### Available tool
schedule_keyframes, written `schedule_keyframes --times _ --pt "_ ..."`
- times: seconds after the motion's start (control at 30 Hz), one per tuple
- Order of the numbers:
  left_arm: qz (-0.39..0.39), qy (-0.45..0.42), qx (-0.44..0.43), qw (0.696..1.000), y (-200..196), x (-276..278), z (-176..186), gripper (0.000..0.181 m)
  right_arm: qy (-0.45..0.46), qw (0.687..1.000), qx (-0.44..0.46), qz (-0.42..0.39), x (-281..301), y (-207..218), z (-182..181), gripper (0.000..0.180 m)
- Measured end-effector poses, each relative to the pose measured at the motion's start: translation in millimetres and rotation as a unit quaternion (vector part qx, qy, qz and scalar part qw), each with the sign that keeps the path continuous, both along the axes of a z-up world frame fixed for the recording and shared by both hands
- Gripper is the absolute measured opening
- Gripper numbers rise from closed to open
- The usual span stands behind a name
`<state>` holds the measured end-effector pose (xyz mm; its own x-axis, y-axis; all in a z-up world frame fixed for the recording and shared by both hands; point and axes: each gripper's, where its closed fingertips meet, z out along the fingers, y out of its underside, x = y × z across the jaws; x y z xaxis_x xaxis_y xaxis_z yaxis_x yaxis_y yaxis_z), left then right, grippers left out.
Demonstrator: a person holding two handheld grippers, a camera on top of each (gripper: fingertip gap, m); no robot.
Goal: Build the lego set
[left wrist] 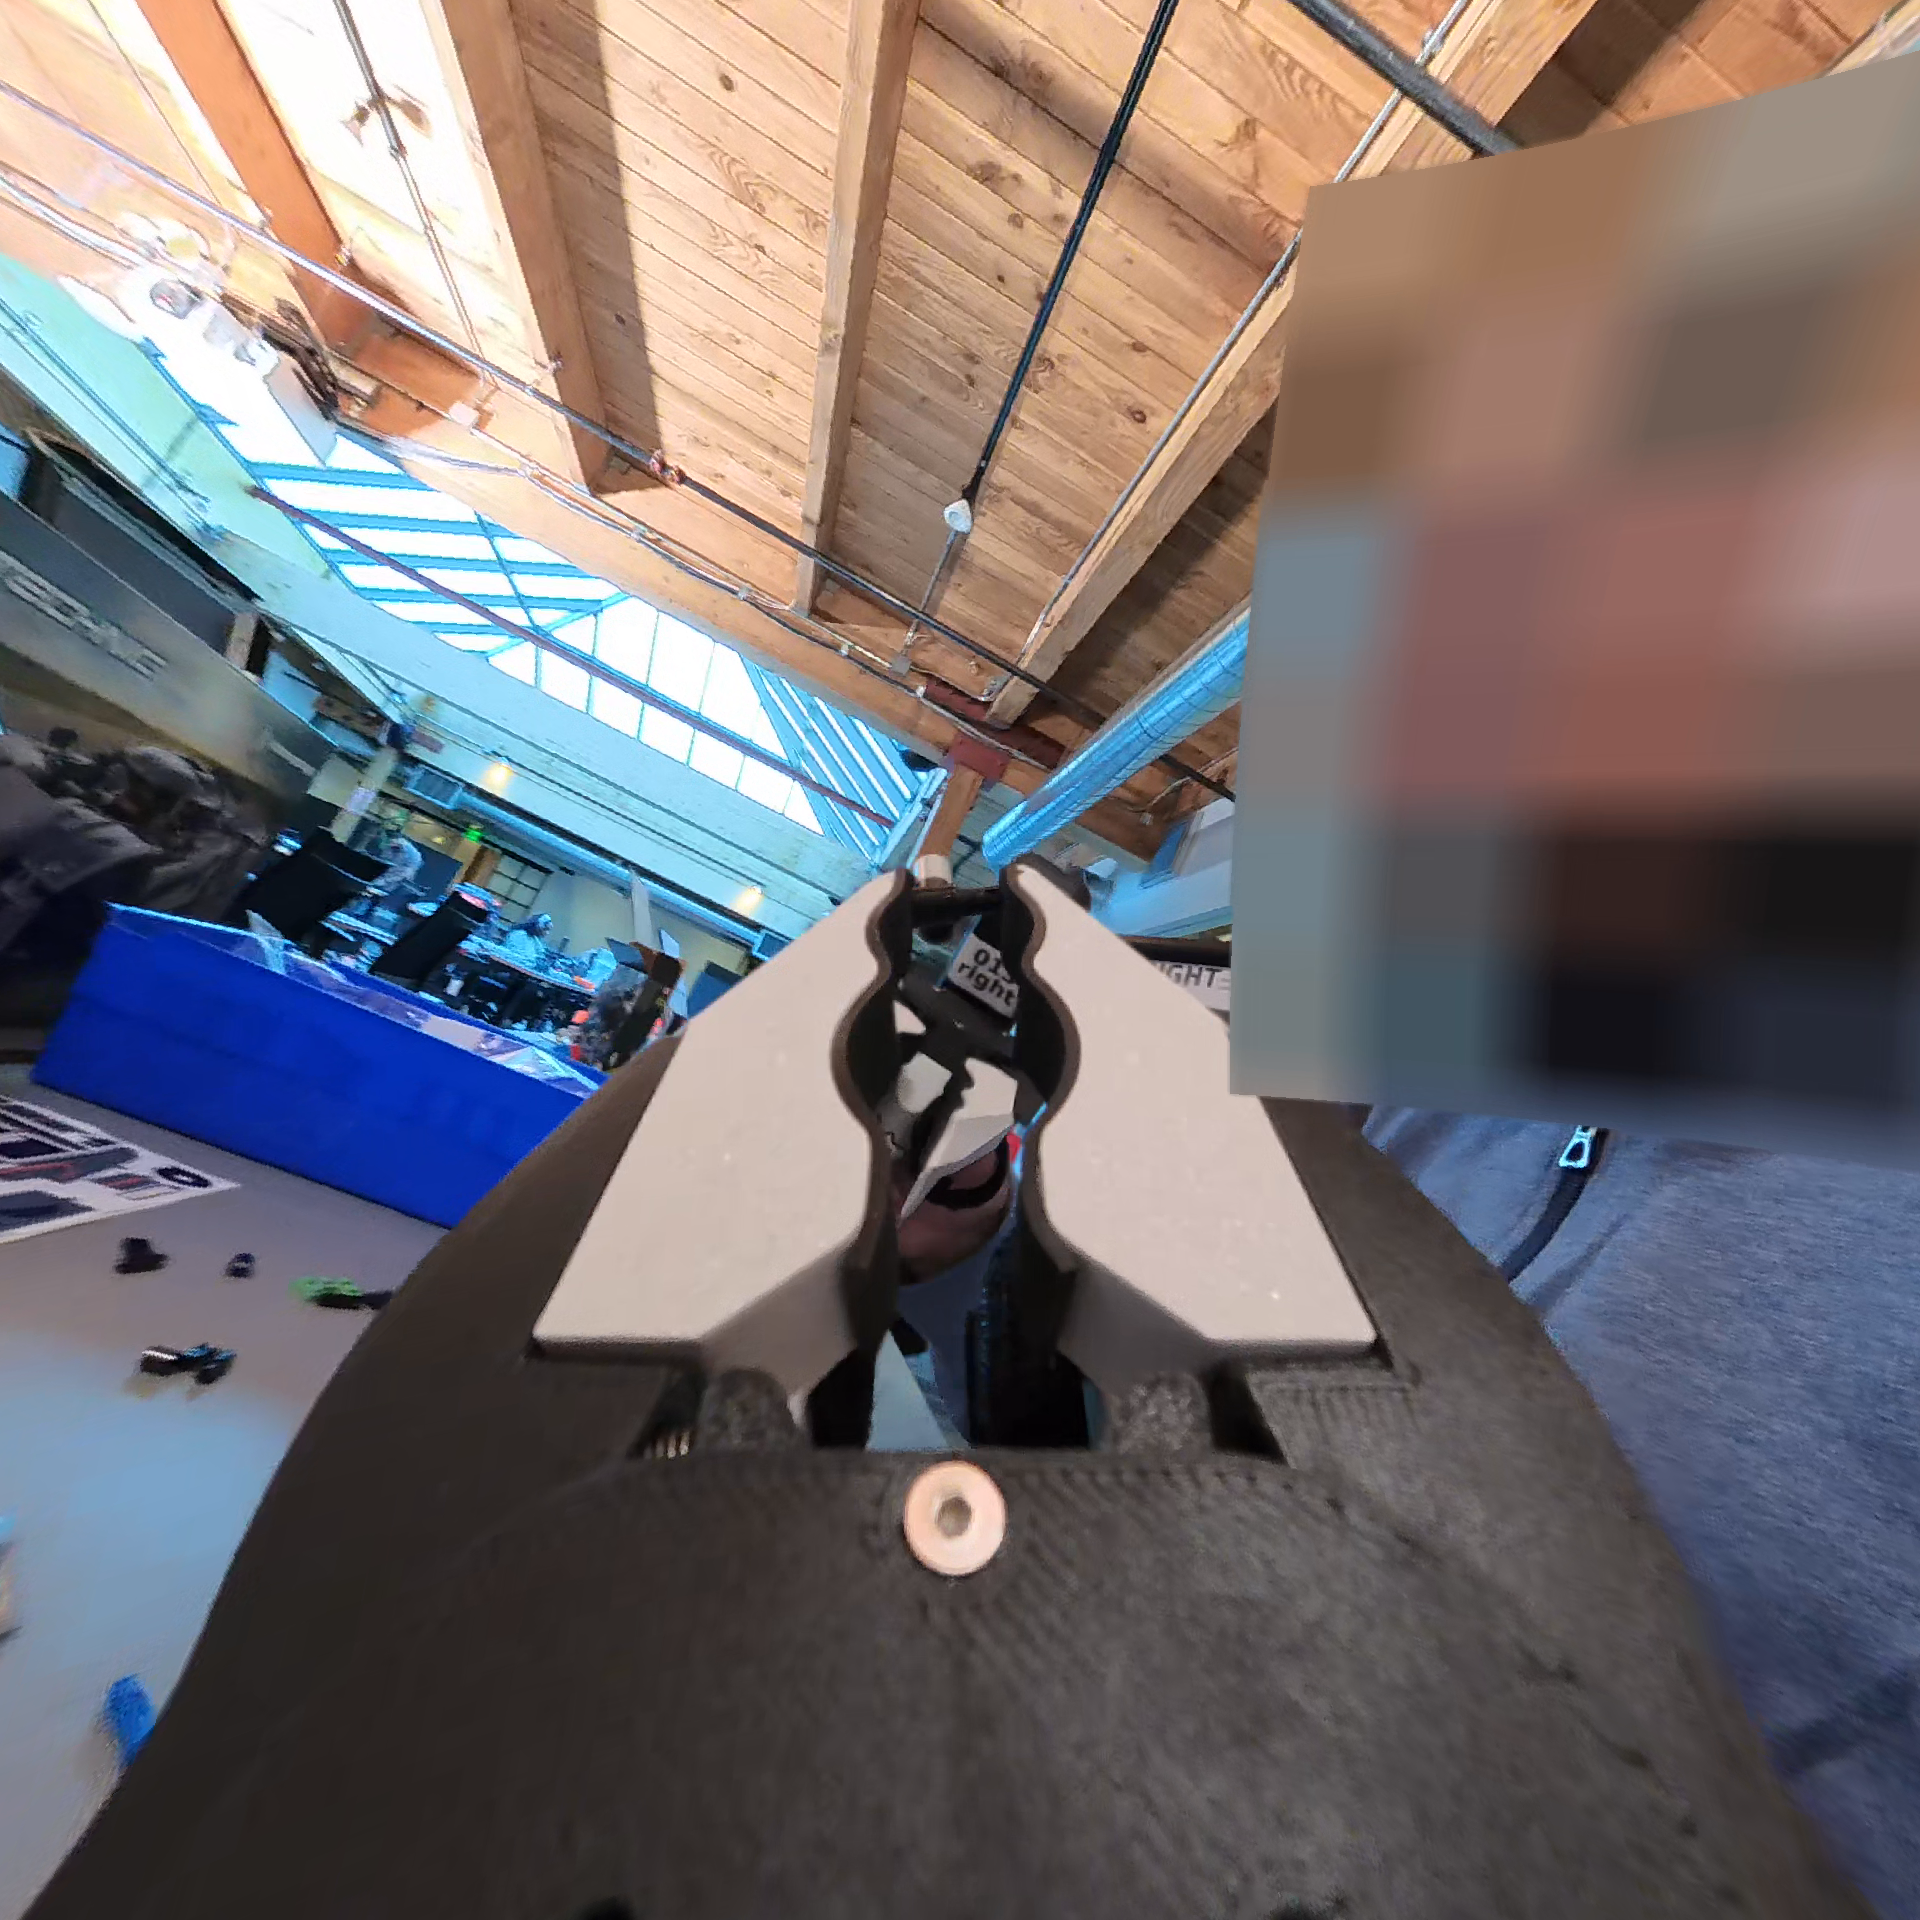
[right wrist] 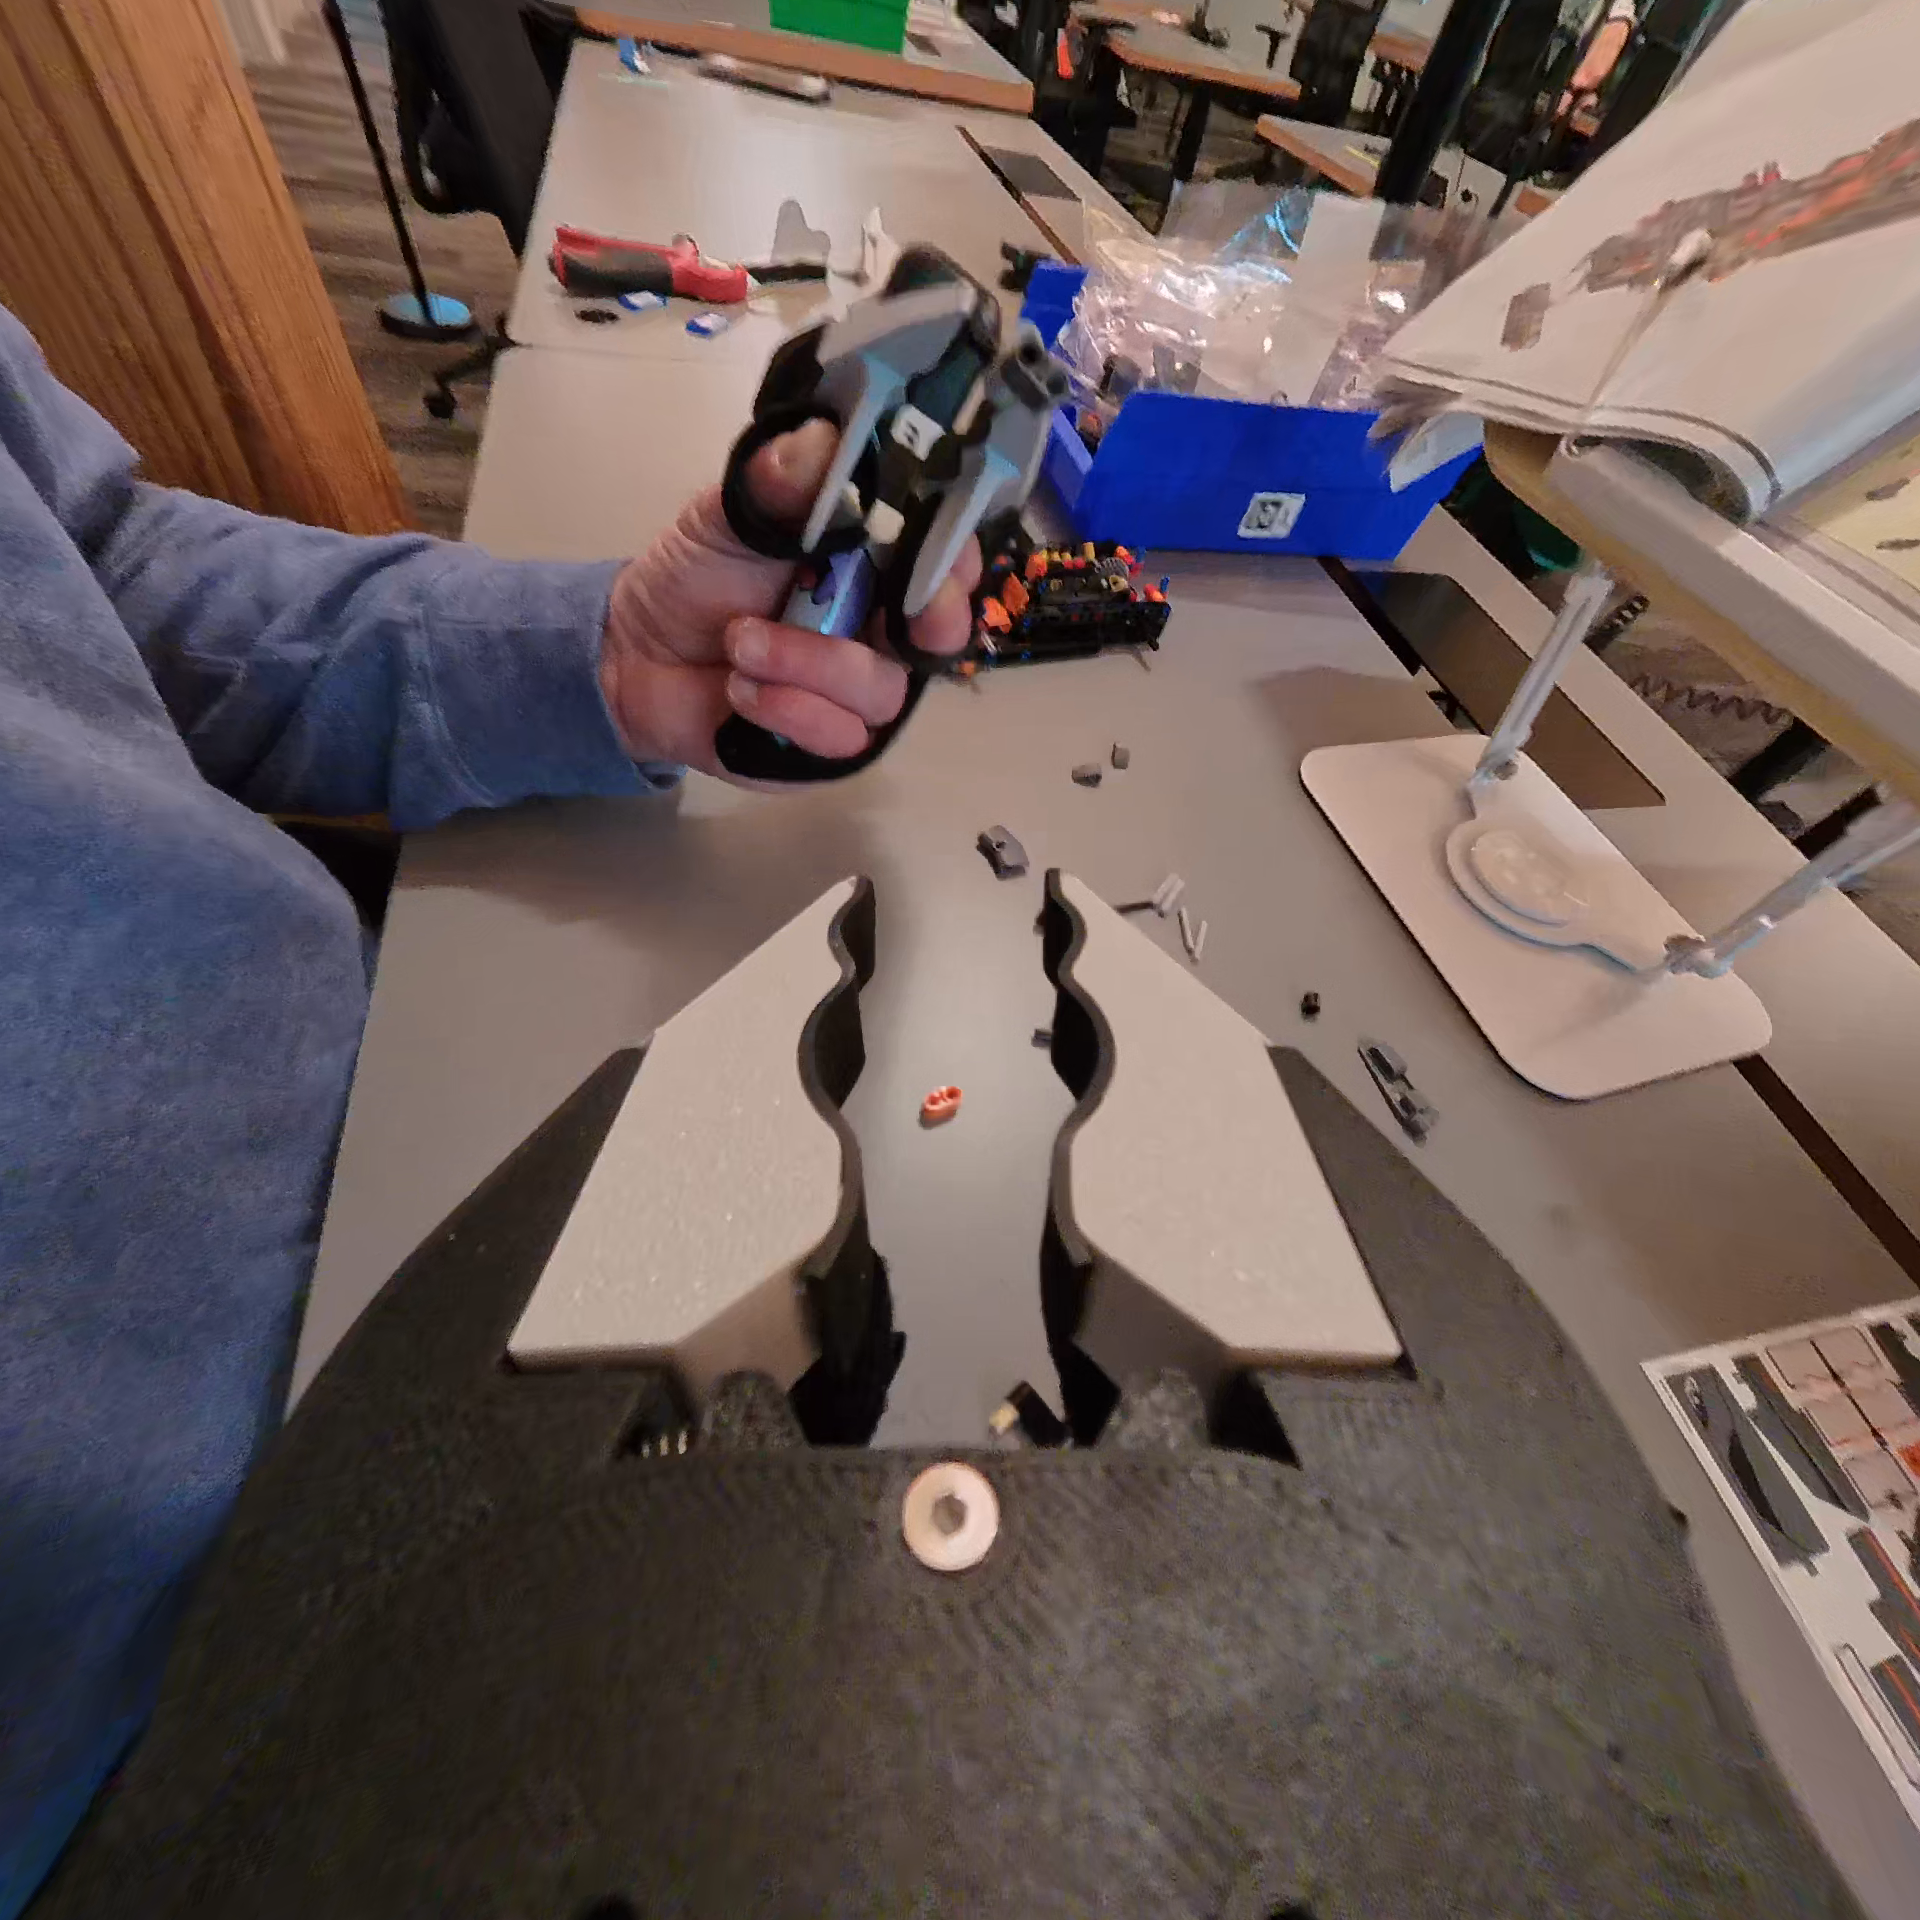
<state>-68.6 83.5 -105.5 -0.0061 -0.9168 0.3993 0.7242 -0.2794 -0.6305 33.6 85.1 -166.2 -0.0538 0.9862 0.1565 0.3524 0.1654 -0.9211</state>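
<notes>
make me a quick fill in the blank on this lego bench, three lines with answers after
1. The small orange piece lies on the table between the open fingers of the ____ gripper.
2. The left gripper, its tips shut on a small black piece, points up at a ceiling made of ____.
3. The bin behind the part-built model is ____ in colour.

Missing words: right; wood; blue

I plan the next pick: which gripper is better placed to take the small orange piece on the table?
Probably the right gripper: it is open and points down at the table, with the orange piece lying between its fingers. The left gripper is raised, tilted upward, holding a small black piece.
</notes>
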Motion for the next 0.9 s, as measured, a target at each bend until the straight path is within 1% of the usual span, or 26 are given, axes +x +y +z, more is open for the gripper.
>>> schedule_keyframes --times 0.03,0.13,0.3,0.57,0.67,0.77,0.83,0.9 --pt "0.003 -0.004 0.0 1.0 0 -6 1 0.014 -0.01 1.0 0.006 -0.008 0 4 -3 0.03" --pt "0.025 0.008 0.008 1.0 -3 -22 0 0.014 -0.053 0.998 0.027 -0.029 1 16 -16 0.03" --pt "0.065 0.022 0.024 0.997 -9 -53 0 0.014 -0.125 0.991 0.037 -0.034 -3 40 -49 0.027" --pt "0.096 0.05 0.019 0.994 -11 -75 -7 0.014 -0.212 0.977 0.024 0.005 -31 61 -98 0.019" --pt "0.105 0.051 0.024 0.993 -13 -85 -6 0.014 -0.226 0.973 0.02 0.046 -55 49 -109 0.019" --pt "0.112 0.049 0.024 0.992 -16 -93 -5 0.014 -0.251 0.965 0.036 0.065 -75 46 -121 0.02" --pt "0.117 0.05 0.024 0.992 -16 -97 -5 0.014 -0.253 0.965 0.036 0.065 -83 53 -122 0.02" --pt "0.119 0.047 0.022 0.991 -16 -100 -5 0.014 -0.246 0.967 0.038 0.049 -85 70 -116 0.019"
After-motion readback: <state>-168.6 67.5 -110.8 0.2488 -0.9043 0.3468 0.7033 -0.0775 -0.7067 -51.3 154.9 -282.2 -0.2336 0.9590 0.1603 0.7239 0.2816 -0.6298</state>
